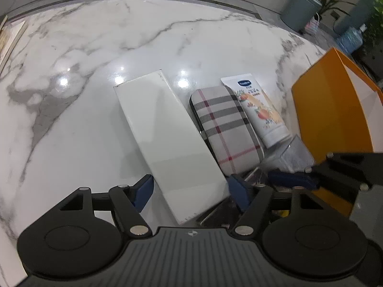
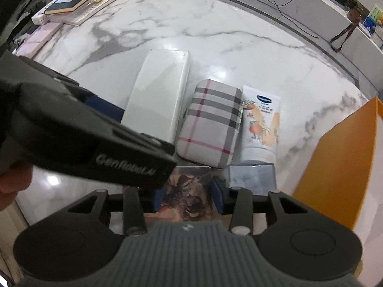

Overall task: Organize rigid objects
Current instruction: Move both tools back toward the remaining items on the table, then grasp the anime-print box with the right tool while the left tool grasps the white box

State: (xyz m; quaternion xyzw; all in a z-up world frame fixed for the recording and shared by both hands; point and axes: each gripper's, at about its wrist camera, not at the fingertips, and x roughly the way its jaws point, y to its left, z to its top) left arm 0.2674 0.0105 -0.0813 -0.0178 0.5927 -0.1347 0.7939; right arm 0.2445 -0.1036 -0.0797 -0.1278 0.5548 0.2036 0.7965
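L gripper (image 1: 189,191) spread astride white box (image 1: 167,138), R gripper (image 2: 189,197) spread over picture card (image 2: 189,198), plaid case (image 2: 210,122) beside box on marble bench (image 1: 71,95)

We see a white table (image 1: 71,124) veined with grey marble, a plain white box (image 1: 167,138), a beige case (image 1: 227,129) checked in grey, black and red, a white tube (image 1: 261,110) with a blue logo and orange fruit print, and an orange box (image 1: 330,110).
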